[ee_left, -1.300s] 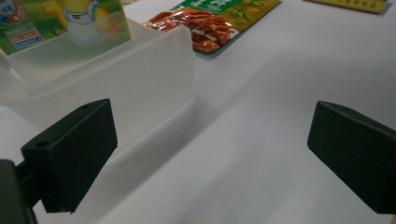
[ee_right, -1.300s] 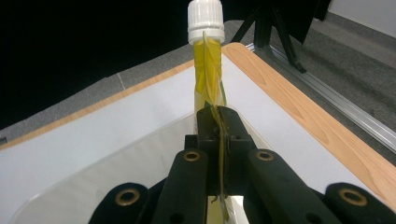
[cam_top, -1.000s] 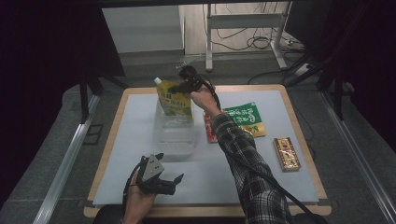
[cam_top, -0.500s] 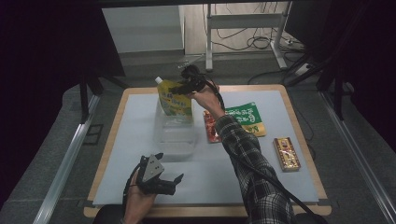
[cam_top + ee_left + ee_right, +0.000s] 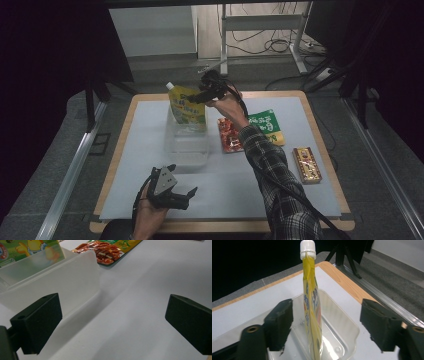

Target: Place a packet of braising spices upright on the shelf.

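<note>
Down at the near left, our left tongs rest on the counter, spread wide on nothing. Farther right, the yellow spouted pouch stands upright in the clear tub; our right tongs have just opened, their pads clear of it.

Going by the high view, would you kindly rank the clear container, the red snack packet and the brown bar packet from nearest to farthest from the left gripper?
From the left gripper at the table's near edge:
1. Clear container, just beyond it, toward the middle.
2. Red snack packet, farther back and to the right.
3. Brown bar packet, far over on the right side.
</note>
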Tool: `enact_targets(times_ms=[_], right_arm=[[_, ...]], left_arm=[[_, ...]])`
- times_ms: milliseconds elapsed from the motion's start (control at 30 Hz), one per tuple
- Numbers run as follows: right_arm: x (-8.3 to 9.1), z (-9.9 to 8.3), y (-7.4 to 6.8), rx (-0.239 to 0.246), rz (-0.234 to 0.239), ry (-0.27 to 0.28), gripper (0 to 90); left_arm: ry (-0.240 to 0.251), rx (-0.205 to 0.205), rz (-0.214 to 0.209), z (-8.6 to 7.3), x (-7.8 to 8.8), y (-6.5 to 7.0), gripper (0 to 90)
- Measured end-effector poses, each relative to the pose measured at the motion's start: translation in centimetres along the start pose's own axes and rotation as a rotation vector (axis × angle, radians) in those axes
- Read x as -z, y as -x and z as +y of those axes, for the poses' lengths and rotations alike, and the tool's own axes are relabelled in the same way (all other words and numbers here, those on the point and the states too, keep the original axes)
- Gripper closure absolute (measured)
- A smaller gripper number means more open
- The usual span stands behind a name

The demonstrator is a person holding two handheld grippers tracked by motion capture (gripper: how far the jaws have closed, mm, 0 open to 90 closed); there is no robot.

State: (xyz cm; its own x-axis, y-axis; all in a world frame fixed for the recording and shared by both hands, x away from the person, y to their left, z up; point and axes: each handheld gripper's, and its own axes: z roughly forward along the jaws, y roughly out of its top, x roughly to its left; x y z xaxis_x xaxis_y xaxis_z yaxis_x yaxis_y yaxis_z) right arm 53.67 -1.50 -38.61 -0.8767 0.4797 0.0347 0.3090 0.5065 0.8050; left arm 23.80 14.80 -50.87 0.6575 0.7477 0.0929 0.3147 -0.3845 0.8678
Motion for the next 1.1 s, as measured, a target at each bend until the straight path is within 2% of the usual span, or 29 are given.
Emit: enact_targets(times_ms=[200,367,767,1100], right_arm=[[0.5,-0.5,-0.2,0.009,-0.004,0.005,18.0],[1.0,-0.9,-0.5,0.036,-0.015,0.004,11.1],[1.9,-1.7,-0.9,0.069,-0.035,0.005,5.9],[3.0,-2.4,-1.2,0.072,-0.043,-0.001,3.7]], left_arm=[[0.0,-0.003,-0.001,0.0,0.0,0.1,0.5],[-0.001,-0.002,-0.004,0.0,-0.1,0.1,0.6],[0.004,-0.001,-0.003,0.0,-0.1,0.2,0.6],[0.013,-0.011,-0.001,0.0,-0.1,0.3,0.2]])
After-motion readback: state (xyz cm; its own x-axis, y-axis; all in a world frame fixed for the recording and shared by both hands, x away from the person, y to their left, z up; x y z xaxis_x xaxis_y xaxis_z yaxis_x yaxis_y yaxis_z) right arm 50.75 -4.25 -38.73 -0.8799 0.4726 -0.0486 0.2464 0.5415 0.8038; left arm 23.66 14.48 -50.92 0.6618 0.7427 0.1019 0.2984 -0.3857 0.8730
